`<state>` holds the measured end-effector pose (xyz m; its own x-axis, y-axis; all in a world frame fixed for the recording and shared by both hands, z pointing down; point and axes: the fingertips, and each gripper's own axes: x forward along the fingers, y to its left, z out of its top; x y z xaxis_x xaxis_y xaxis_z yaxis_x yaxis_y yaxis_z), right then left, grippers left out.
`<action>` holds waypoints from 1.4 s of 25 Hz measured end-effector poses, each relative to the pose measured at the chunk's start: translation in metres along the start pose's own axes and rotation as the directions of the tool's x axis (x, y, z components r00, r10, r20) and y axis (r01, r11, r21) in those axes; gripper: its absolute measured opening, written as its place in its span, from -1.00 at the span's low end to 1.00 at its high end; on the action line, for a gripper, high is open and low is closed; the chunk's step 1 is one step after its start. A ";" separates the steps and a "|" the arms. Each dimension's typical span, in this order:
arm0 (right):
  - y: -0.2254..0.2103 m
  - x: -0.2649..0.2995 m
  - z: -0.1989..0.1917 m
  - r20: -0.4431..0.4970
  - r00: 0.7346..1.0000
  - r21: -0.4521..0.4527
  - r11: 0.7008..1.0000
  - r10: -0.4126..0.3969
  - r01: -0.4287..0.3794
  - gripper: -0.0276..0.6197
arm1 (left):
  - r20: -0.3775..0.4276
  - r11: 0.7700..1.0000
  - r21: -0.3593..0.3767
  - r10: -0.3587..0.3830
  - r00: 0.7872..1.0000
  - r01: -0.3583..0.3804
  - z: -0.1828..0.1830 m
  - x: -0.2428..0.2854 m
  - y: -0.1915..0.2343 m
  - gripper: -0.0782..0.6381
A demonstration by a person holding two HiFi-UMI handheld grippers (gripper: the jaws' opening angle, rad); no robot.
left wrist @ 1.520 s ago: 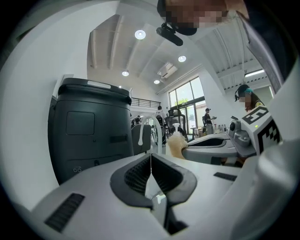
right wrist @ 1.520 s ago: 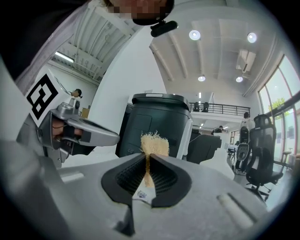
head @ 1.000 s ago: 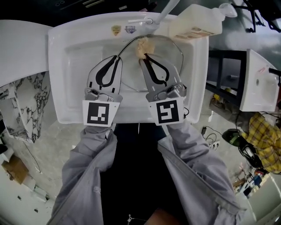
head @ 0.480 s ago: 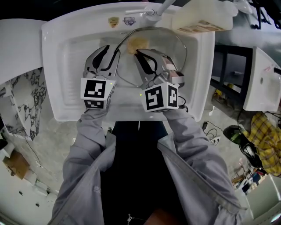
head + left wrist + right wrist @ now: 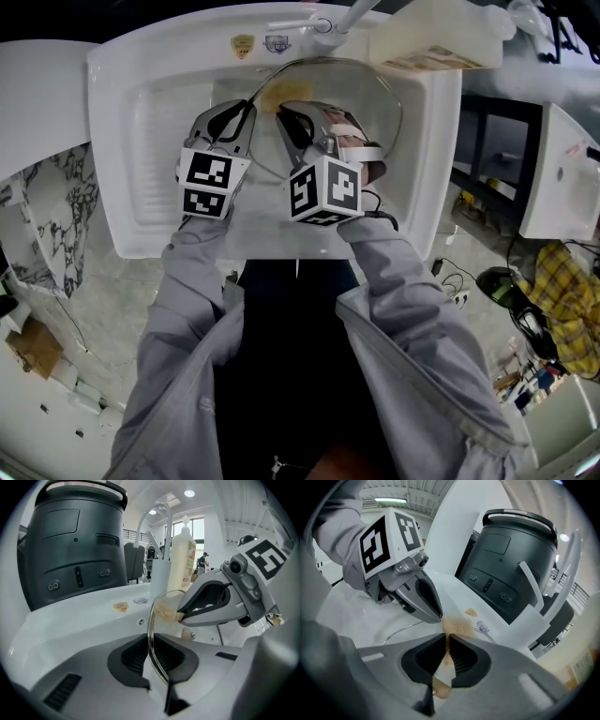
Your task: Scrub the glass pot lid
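The glass pot lid point(image 5: 380, 86) stands tilted in the white sink point(image 5: 117, 141). My left gripper point(image 5: 246, 111) grips its metal rim point(image 5: 151, 620); its jaws have just been closing, and the rim runs between the pads. My right gripper point(image 5: 281, 112) is shut on a tan sponge point(image 5: 274, 94), which sits against the lid's upper edge just beside the left gripper's tip. In the right gripper view the sponge point(image 5: 454, 626) bulges out beyond the jaws point(image 5: 447, 641), with the left gripper point(image 5: 437, 615) touching distance away. The left gripper view shows the sponge point(image 5: 165, 612) at the right gripper's tip point(image 5: 181, 618).
A faucet point(image 5: 349, 14) and a soap bottle point(image 5: 441, 42) stand at the sink's back edge. A dark grey bin-like appliance point(image 5: 77, 545) rises behind the sink. A white counter point(image 5: 37, 94) lies to the left, and a second basin point(image 5: 553, 178) to the right.
Both grippers have sunk toward the basin and tipped downward, carrying the lid and sponge with them. The right gripper has rolled, so its marker cube shows another face.
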<state>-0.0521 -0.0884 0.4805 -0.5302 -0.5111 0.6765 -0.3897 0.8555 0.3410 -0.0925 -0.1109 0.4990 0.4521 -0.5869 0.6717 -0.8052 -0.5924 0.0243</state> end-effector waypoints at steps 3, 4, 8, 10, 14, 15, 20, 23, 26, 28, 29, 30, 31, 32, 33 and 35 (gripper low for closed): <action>0.007 0.011 -0.005 -0.033 0.999 -0.013 0.999 0.029 -0.029 -0.83 | -0.018 1.000 0.023 0.002 1.000 -0.001 0.000 0.002 -0.001 -0.69; 0.009 0.014 -0.007 -0.045 0.998 -0.016 0.999 0.038 -0.039 -0.83 | -0.018 1.000 0.020 -0.001 1.000 0.001 0.000 0.002 -0.001 -0.69; 0.019 0.026 -0.018 -0.090 0.993 -0.020 0.997 0.078 -0.080 -0.83 | -0.012 1.000 0.013 -0.002 1.000 0.003 0.002 0.000 -0.001 -0.69; 0.027 0.030 -0.023 -0.103 0.989 -0.013 0.995 0.102 -0.104 -0.83 | -0.010 1.000 0.008 0.002 1.000 -0.002 0.002 0.000 -0.001 -0.69; 0.048 0.037 -0.029 -0.119 0.981 -0.009 0.988 0.153 -0.155 -0.83 | -0.008 1.000 -0.001 0.009 1.000 -0.009 0.001 0.001 0.000 -0.70; 0.053 0.038 -0.030 -0.122 0.978 -0.007 0.986 0.167 -0.169 -0.83 | -0.008 1.000 -0.003 0.009 1.000 -0.010 0.000 0.001 0.000 -0.70; 0.082 0.043 -0.040 -0.150 0.955 0.011 0.966 0.256 -0.257 -0.83 | -0.006 0.999 -0.020 0.028 1.000 -0.028 0.000 0.002 0.001 -0.77; 0.103 0.045 -0.055 -0.179 0.930 0.027 0.947 0.321 -0.321 -0.83 | 0.009 0.999 -0.036 0.035 0.999 -0.035 0.002 0.001 0.003 -0.77; 0.121 0.045 -0.064 -0.193 0.909 0.030 0.928 0.369 -0.370 -0.83 | 0.001 0.998 -0.031 0.045 0.999 -0.045 0.000 0.002 0.006 -0.77; 0.127 0.045 -0.065 -0.194 0.900 0.035 0.919 0.391 -0.392 -0.83 | -0.009 0.998 -0.034 0.047 0.999 -0.047 -0.004 0.003 0.007 -0.77; 0.130 0.045 -0.064 -0.195 0.893 0.043 0.913 0.407 -0.406 -0.83 | -0.012 0.998 -0.034 0.051 0.999 -0.051 -0.005 0.003 0.008 -0.77; 0.134 0.044 -0.064 -0.197 0.884 0.054 0.905 0.424 -0.422 -0.83 | -0.013 0.998 -0.033 0.057 0.998 -0.057 -0.006 0.003 0.009 -0.77; 0.136 0.044 -0.065 -0.200 0.875 0.065 0.898 0.440 -0.436 -0.83 | -0.013 0.997 -0.030 0.064 0.998 -0.064 -0.006 0.003 0.010 -0.77; 0.137 0.044 -0.065 -0.202 0.868 0.076 0.891 0.453 -0.447 -0.83 | -0.012 0.997 -0.027 0.071 0.997 -0.071 -0.006 0.003 0.011 -0.77; 0.138 0.043 -0.065 -0.202 0.861 0.090 0.884 0.467 -0.458 -0.83 | -0.010 0.997 -0.021 0.075 0.997 -0.075 -0.006 0.004 0.011 -0.76; 0.139 0.041 -0.064 -0.201 0.838 0.122 0.862 0.507 -0.492 -0.83 | -0.006 0.998 -0.006 0.067 0.998 -0.067 -0.005 0.005 0.011 -0.75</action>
<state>-0.0798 0.0152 0.5979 -0.4908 0.0219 0.8710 -0.1670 0.9788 -0.1187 -0.1012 -0.1175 0.5060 0.3945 -0.6219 0.6764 -0.8360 -0.5484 -0.0167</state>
